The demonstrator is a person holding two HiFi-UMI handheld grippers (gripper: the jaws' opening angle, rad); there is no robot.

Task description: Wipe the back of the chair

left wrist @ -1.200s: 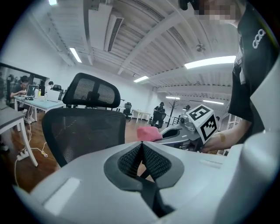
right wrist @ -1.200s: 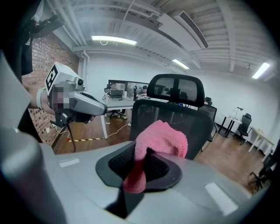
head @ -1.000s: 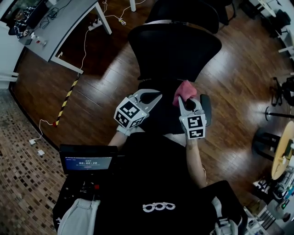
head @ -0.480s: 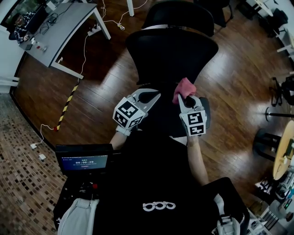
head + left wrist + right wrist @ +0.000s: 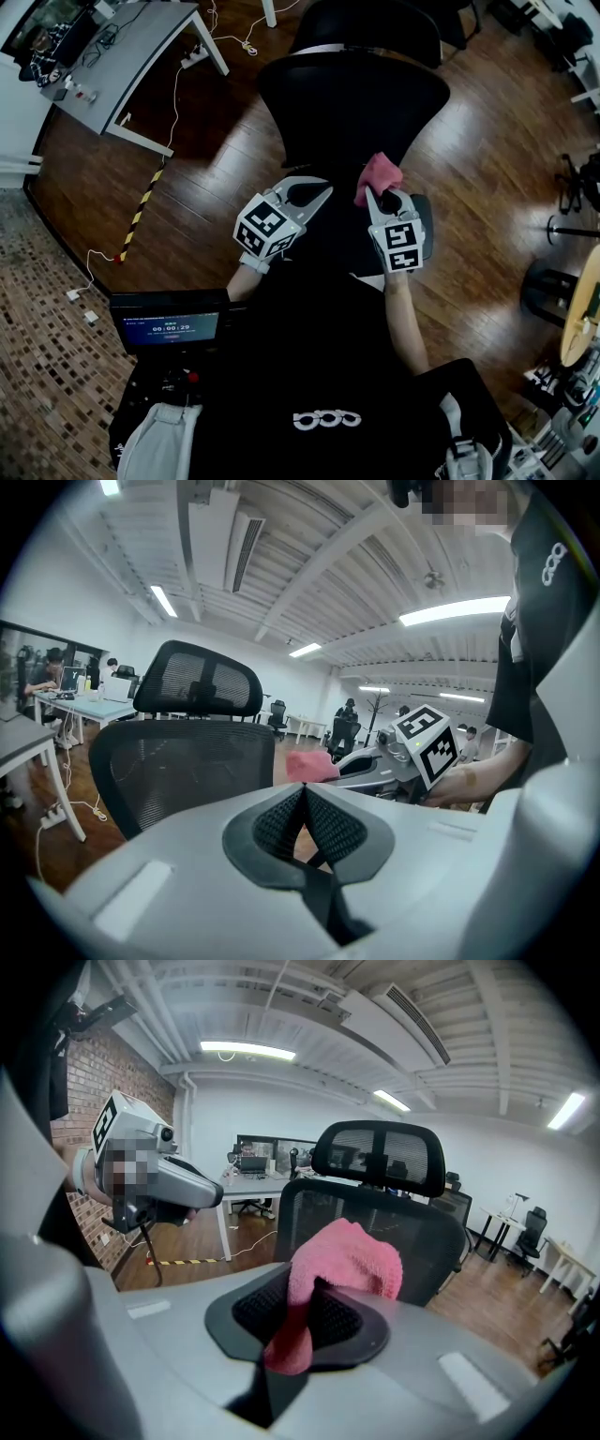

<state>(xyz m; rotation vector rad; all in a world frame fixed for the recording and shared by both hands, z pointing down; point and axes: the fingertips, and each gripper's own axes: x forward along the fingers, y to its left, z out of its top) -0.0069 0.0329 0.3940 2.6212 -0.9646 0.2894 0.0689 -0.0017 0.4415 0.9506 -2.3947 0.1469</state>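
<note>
A black mesh office chair (image 5: pixel 352 103) with a headrest (image 5: pixel 370 23) stands on the wooden floor in front of me, its back (image 5: pixel 375 1232) turned toward both grippers. My right gripper (image 5: pixel 381 195) is shut on a pink cloth (image 5: pixel 379 174), which bunches up over its jaws (image 5: pixel 345 1258) just short of the chair back. My left gripper (image 5: pixel 307 190) hangs beside it to the left with its jaws pressed together and nothing between them (image 5: pixel 302 803). In the left gripper view the pink cloth (image 5: pixel 309 765) and the right gripper (image 5: pixel 375 766) show beside the chair back (image 5: pixel 183 766).
A grey desk (image 5: pixel 122 56) with cables on the floor stands at the upper left. A yellow-black tape strip (image 5: pixel 139 214) lies on the floor. A small screen (image 5: pixel 169 323) sits at my lower left. Other chairs and stands are at the right (image 5: pixel 562 225).
Both grippers have shifted a little to the right, still level with the lower chair back. The right gripper keeps its hold on the cloth.
</note>
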